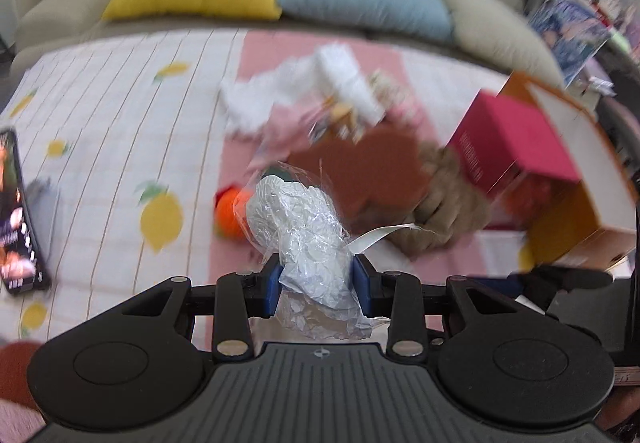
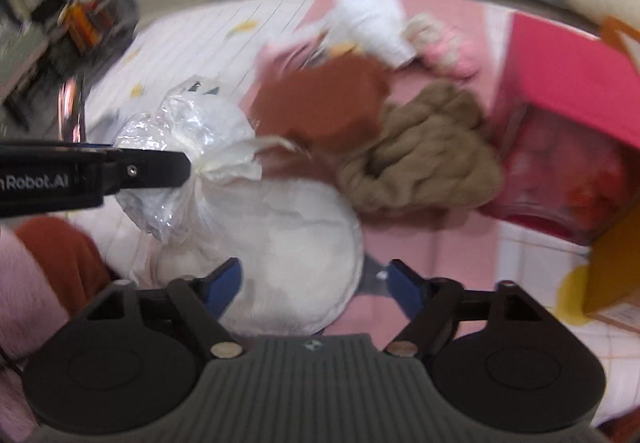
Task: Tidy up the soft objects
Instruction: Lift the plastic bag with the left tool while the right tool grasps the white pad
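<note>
My left gripper [image 1: 318, 283] is shut on a crinkled clear plastic bag of white stuffing [image 1: 296, 219], its blue pads pinching the bag's lower part. In the right wrist view the left gripper [image 2: 186, 169] comes in from the left edge and pinches the plastic bag [image 2: 180, 131] at its gathered neck. Below that neck bulges a round white soft mass [image 2: 288, 251]. My right gripper [image 2: 316, 285] stands open wide around the near side of this mass; its right pad is clear of it. The left pad overlaps it in the picture; I cannot tell whether they touch.
On the pink and lemon-print blanket [image 1: 120, 115] lie a brown cloth [image 2: 320, 103], tan wool [image 2: 420, 159], white fluff [image 2: 368, 19] and an orange toy [image 1: 228, 211]. A pink box [image 1: 516, 135] sits in an orange carton at right. A phone [image 1: 16, 211] lies left. Pillows line the sofa behind.
</note>
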`<state>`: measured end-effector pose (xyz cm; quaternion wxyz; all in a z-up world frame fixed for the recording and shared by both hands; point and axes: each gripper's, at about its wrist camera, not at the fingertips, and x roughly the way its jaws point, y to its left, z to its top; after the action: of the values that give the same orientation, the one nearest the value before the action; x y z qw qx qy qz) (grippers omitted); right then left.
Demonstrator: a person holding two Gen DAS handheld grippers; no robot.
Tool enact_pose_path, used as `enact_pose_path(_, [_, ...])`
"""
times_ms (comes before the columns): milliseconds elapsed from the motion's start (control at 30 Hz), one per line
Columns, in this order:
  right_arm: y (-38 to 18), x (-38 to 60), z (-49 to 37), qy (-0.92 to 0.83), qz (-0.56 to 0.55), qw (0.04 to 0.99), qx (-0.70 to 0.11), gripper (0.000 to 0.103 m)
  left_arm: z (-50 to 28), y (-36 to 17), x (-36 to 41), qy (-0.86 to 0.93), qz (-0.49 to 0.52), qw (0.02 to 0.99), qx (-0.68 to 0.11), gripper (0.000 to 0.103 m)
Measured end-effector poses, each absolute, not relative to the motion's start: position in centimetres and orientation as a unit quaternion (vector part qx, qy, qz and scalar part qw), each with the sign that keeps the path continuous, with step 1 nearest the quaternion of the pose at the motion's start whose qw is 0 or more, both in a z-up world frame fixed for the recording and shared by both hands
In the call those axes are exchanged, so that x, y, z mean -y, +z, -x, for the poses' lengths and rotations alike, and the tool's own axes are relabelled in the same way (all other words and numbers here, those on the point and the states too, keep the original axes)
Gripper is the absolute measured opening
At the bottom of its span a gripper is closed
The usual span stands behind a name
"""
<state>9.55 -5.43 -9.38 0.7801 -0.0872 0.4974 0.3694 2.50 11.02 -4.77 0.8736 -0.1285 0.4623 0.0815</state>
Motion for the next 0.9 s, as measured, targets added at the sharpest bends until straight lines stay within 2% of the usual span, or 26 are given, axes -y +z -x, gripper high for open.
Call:
enact_pose_path(167, [-11.1, 3.4, -9.3, 0.377, 0.128, 0.782, -0.480, 0.098, -2.5, -6.8, -11.3, 0.097, 0.120, 0.863, -0.482, 0.041])
enact_pose_path(333, [-12.6, 1.8, -9.3, 0.389, 0.154, 0.776, -0.472, 0.098, -2.6, -7.9, -11.4, 0.093, 0.124, 0.855, -0.495, 0.041])
enact_pose_path(433, [-13.8, 1.5, -9.2, 0.401, 0.139, 0.757, -0.498, 0.095, -2.5, -8.5, -11.6, 0.088, 0.141, 0.850, -0.500, 0.041])
enact_pose_path(500, [-14.0, 1.1, -8.6, 0.399, 0.163, 0.764, -0.480, 0.091, -2.5, -8.6, -11.5, 0.087, 0.142, 0.850, -0.500, 0.041])
enact_pose_path(600, [-13.9, 0.8, -8.0, 0.395, 0.182, 0.775, -0.458, 0.071, -2.6, -8.6, -11.3, 0.086, 0.138, 0.849, -0.502, 0.041])
enact_pose_path(667, [-13.8, 0.7, -8.0, 0.400, 0.174, 0.776, -0.455, 0.049, -2.7, -8.6, -11.2, 0.086, 0.136, 0.849, -0.503, 0.041])
enact_pose_path(700, [-13.7, 0.6, -8.0, 0.404, 0.172, 0.775, -0.456, 0.045, -2.7, -8.6, -11.2, 0.085, 0.136, 0.849, -0.503, 0.041])
enact_pose_path(767, [-13.5, 0.8, -7.9, 0.414, 0.166, 0.771, -0.455, 0.022, -2.7, -8.6, -11.2, 0.084, 0.137, 0.849, -0.504, 0.041])
enact_pose_path(900, [-13.3, 1.2, -7.5, 0.429, 0.157, 0.766, -0.453, 0.014, -2.4, -8.0, -10.9, 0.083, 0.133, 0.857, -0.491, 0.041])
